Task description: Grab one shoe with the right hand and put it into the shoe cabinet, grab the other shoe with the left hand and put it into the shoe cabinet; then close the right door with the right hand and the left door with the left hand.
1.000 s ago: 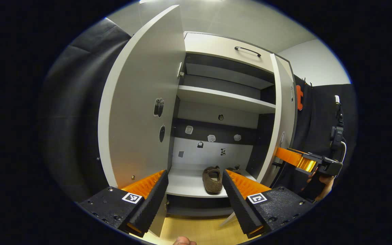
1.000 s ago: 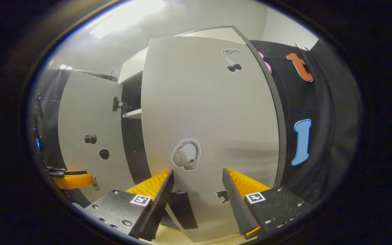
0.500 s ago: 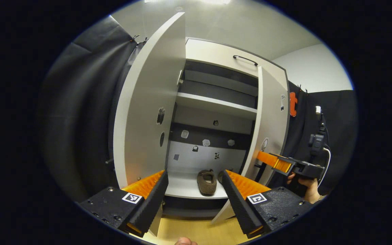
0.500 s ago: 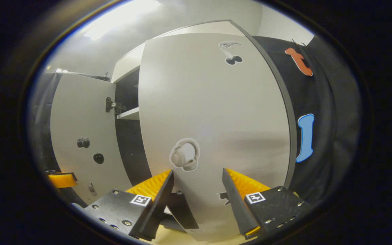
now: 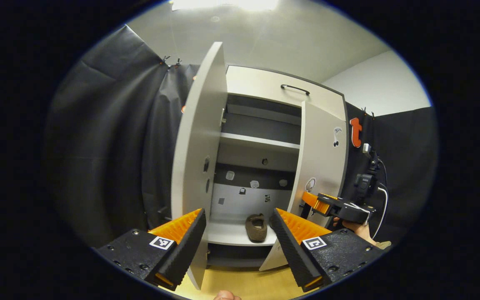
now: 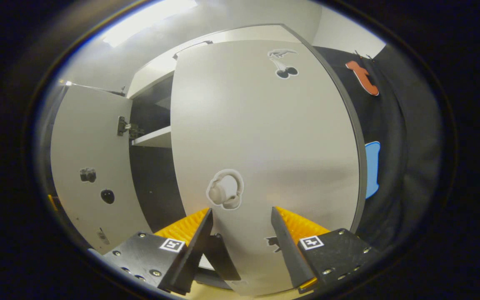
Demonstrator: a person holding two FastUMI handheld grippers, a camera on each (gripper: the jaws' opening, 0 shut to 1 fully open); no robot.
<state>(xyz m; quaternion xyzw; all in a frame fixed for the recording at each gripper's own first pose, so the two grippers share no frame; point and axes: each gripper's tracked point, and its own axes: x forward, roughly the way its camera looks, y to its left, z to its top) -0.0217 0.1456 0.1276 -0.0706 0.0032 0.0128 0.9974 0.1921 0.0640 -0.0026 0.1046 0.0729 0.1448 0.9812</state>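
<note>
The right door [image 5: 319, 166] has swung further shut than a moment ago. The tall shoe cabinet [image 5: 265, 87] is smooth grey board with flat shelves. Its left door [image 5: 196, 154] stands wide open. A brown fuzzy shoe [image 5: 256, 227] sits on the bottom shelf; the other shoe is hidden. The right gripper [image 6: 240, 233] is spread open against the right door, holding nothing. The left gripper [image 5: 238, 233] is open and empty too.

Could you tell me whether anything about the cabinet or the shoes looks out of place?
Nothing stands out. One shoe sits flat on the bottom shelf, and the right door is partly closed, the left door open.
</note>
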